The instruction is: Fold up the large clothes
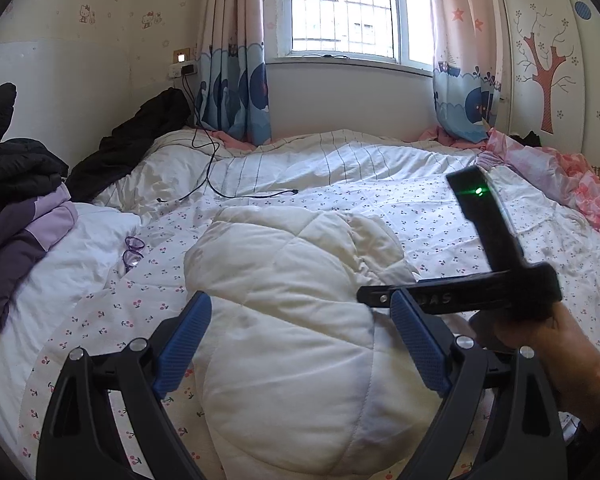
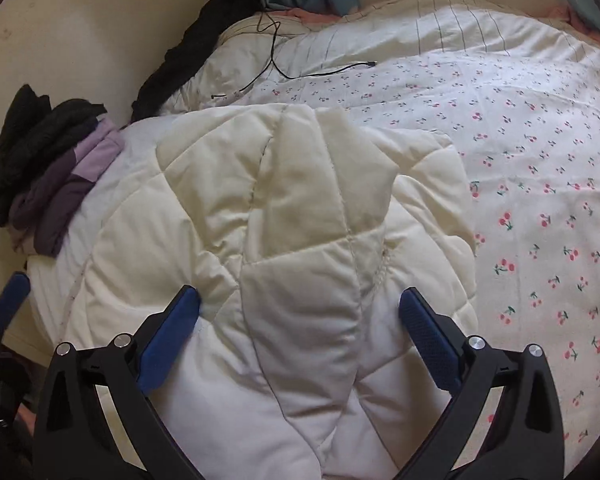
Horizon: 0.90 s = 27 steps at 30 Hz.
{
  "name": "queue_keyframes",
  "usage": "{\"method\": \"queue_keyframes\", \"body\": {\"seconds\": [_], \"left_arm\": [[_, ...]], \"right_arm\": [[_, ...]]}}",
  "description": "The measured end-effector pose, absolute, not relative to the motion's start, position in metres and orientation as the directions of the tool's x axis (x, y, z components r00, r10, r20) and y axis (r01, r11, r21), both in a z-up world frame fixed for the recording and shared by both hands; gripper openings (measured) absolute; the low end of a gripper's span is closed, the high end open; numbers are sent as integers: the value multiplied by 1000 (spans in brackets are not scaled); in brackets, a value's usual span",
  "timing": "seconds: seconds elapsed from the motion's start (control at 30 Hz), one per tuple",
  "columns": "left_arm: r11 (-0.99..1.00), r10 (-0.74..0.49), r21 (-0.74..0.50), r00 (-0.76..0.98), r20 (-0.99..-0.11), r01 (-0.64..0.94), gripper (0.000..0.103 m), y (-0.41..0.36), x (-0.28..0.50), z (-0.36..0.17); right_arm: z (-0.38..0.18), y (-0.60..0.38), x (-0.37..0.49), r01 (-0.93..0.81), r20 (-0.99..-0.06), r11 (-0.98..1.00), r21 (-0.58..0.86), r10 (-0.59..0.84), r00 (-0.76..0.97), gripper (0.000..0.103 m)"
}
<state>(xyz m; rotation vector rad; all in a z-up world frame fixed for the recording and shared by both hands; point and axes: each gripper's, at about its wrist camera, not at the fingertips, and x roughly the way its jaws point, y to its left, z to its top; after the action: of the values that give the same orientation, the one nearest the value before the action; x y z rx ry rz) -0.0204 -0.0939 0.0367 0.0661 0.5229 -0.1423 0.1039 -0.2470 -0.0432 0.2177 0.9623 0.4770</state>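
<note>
A cream quilted padded jacket point(image 1: 292, 320) lies puffed up on the cherry-print bed sheet point(image 1: 440, 216). My left gripper point(image 1: 300, 304) hovers over its near end, open, and the blue pads point(image 1: 184, 344) stand wide on either side of the fabric without pressing it. In the right wrist view the same jacket point(image 2: 300, 208) fills the middle. My right gripper point(image 2: 300, 296) is open above it, jaws wide apart with nothing pinched. A hand point(image 1: 560, 344) holds the right gripper's black body point(image 1: 496, 240) at the jacket's right side. One blue pad of the left gripper point(image 2: 16, 286) shows at the left edge.
Folded purple and black clothes point(image 1: 20, 232) are stacked at the left by the wall. Purple glasses point(image 1: 134, 252) lie on the sheet beside them. A black cable point(image 1: 220, 184) trails across the far bedding; a black garment point(image 1: 140, 136) lies against the wall. Pink bedding point(image 1: 560, 176) is bunched at the right.
</note>
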Motion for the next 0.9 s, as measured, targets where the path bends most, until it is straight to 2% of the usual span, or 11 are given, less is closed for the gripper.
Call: {"method": "queue_keyframes", "body": {"seconds": [0.1,0.2,0.27,0.33,0.4,0.43,0.5,0.67,0.8,0.9], "left_arm": [[989,-122,11,854,-506,148,88,-93,-21,38],[991,-111,8,844,-525,135,95,-94,-20,36],[994,-91,6,832,-547,113,96,-92,-17,32],[996,-86,-21,807,-584,91,96,-89,-12,28],[996,-89,-67,778,-622,60,96,-82,-6,22],[996,-87,-77,771,-631,49,96,-80,-5,21],[998,-54,-61,768,-638,19,96,-79,-5,19],[1000,8,-17,763,-647,-24,96,-81,-6,19],[999,27,3,709,-705,-35,96,-85,2,13],[999,27,-9,702,-712,-47,96,-84,3,14]], "right_arm": [[-22,-253,89,-312,-717,891,331,452,531,96],[-2,-252,69,-331,-697,895,301,443,565,96],[9,-247,51,-350,-690,903,250,420,589,96],[9,-238,37,-355,-710,913,200,385,590,96],[-3,-231,33,-337,-772,933,124,304,559,96],[-8,-230,34,-337,-788,932,133,306,535,96],[-4,-235,31,-325,-779,934,146,311,544,96],[25,-247,16,-261,-712,963,71,232,663,96],[17,-242,20,-258,-751,965,38,198,630,96],[11,-242,24,-240,-777,971,17,164,607,96]]}}
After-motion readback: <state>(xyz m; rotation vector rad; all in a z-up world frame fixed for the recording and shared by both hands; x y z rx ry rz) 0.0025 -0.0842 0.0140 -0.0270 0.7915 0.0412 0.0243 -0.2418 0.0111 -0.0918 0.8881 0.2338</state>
